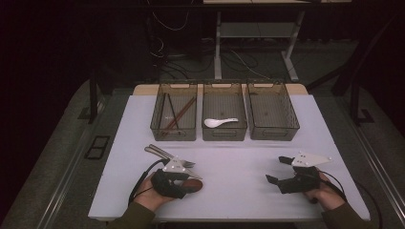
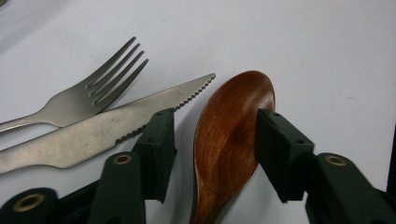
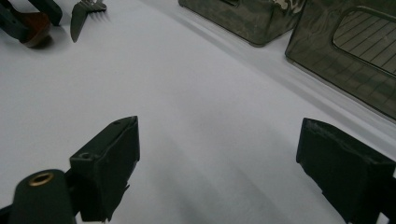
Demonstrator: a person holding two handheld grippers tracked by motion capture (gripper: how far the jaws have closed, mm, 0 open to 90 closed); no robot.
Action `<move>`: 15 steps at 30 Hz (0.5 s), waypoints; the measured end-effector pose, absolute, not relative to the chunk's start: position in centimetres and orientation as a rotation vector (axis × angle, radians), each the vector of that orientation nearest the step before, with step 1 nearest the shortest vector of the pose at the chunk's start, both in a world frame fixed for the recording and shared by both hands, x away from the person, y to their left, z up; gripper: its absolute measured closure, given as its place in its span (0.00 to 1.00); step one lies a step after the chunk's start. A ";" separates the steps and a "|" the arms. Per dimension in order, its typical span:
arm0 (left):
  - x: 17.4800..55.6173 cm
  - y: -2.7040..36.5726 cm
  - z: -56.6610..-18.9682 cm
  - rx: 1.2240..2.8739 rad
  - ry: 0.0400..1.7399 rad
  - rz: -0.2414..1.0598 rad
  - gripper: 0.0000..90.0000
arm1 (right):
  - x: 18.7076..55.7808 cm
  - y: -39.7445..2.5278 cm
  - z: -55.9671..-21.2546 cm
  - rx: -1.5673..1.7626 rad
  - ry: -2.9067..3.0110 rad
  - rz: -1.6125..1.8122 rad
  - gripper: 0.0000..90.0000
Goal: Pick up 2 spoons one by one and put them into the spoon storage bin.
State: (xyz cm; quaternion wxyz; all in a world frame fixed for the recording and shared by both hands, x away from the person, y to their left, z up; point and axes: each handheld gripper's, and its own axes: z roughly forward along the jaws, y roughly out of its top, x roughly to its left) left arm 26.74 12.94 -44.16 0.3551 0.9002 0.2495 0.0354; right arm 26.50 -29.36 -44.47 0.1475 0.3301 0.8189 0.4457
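Observation:
A brown wooden spoon (image 2: 224,140) lies on the white table (image 1: 239,167), near its front left. My left gripper (image 2: 215,116) stands open with its jaws on either side of the spoon's bowl; the right jaw touches the bowl's edge, while a gap remains at the left jaw. From above, the left gripper (image 1: 187,181) covers most of the spoon (image 1: 196,187). A steel knife (image 2: 93,135) and fork (image 2: 93,88) lie just left of the spoon. My right gripper (image 1: 276,169) hovers open at the front right, and nothing sits between the right gripper (image 3: 219,128) jaws.
Three translucent bins stand in a row at the back: the left bin (image 1: 154,121) holds chopsticks (image 1: 177,114), the middle bin (image 1: 224,133) holds a white spoon (image 1: 217,122), and the right bin (image 1: 291,119) holds nothing. Bare tabletop stretches between the two grippers.

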 end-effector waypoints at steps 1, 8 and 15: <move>26.7 12.9 -44.2 2.326 0.641 0.081 0.57 | 26.5 -29.4 -44.5 0.950 2.356 1.282 0.15; 26.4 12.8 -44.1 2.323 0.577 0.009 0.81 | 26.5 -29.4 -44.5 0.949 2.356 1.281 0.15; 26.4 12.6 -44.0 2.341 0.538 0.015 0.89 | 26.5 -29.4 -44.5 0.948 2.357 1.281 0.15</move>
